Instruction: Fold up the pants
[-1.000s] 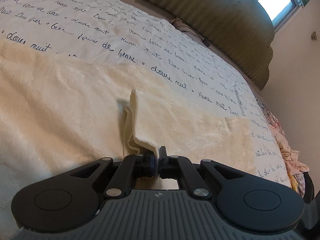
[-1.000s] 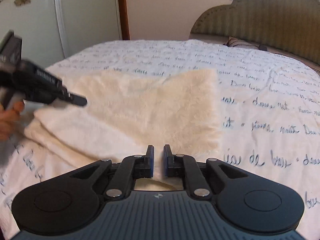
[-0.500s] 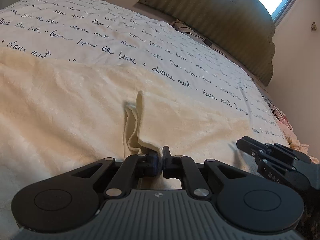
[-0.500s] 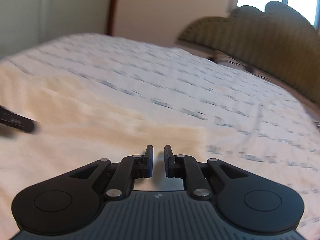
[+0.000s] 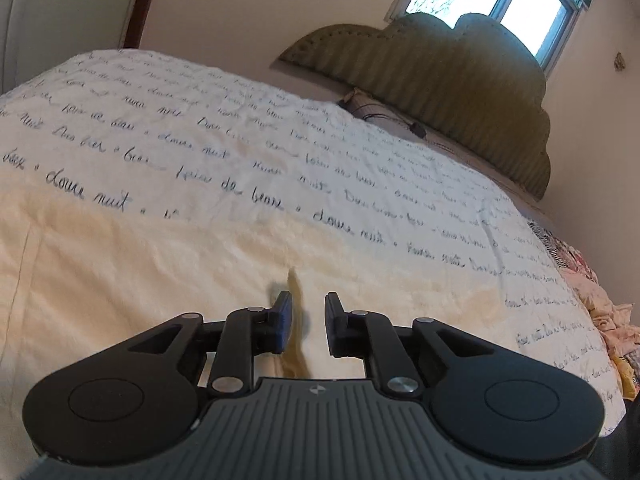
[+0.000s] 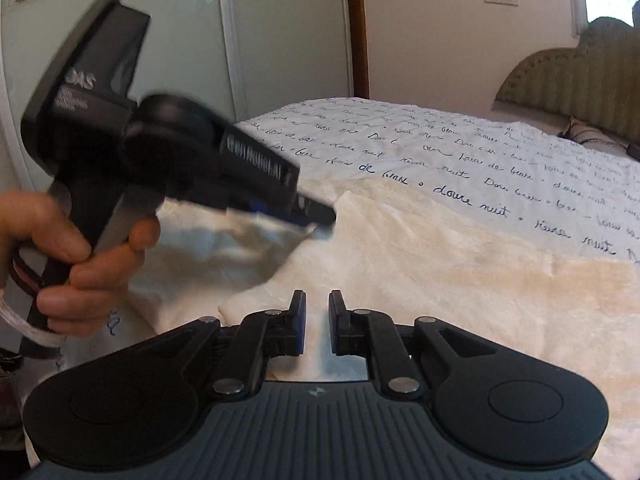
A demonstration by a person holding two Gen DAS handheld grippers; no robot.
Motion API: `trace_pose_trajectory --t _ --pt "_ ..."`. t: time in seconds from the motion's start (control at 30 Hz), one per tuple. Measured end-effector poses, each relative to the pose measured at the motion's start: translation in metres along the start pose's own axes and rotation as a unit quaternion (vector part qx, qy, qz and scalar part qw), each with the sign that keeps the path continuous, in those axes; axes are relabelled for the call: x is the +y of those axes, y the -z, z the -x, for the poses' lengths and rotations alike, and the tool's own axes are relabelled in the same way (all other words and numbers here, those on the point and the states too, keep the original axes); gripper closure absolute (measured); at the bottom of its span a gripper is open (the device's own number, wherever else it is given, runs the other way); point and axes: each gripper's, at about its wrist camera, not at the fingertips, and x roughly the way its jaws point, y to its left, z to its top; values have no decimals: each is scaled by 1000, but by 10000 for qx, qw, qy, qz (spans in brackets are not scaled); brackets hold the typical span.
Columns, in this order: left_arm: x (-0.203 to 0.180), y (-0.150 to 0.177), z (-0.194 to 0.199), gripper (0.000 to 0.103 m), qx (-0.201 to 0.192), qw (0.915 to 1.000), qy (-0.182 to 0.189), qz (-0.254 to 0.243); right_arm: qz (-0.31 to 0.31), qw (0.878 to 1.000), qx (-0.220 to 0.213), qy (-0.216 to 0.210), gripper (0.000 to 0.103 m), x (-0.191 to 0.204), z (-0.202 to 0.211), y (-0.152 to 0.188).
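Though clamped on a pinch of the pants half a second back, left gripper now spread open, only a loose ridge of cream cloth standing between the fingers; fold judged laid down or nearly so. Right gripper parted too, empty, low over the near hem. Pants flat on the bedspread, bare cover beyond their far edge, headboard well apart.

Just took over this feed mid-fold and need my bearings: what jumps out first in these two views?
The cream fleece pants spread across a bedspread printed with handwritten script. In the right wrist view, the left gripper, held in a hand, looms large and blurred at a raised fabric edge. Both grippers' jaws stand apart, the right gripper low over the pants.
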Motion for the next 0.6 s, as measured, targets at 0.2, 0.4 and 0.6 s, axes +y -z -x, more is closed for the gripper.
trace_pose_trajectory --t 0.2,0.4,0.6 --pt "-22 -11 -46 79 554 9976 142 -394 642 9967 147 472 92 29 -12 15" --pt "-25 6 -60 79 436 9949 -396 -822 1095 9905 60 833 92 56 -5 14" --pt "-27 9 -47 71 270 9888 -902 -1161 1388 9855 167 957 92 65 -10 18"
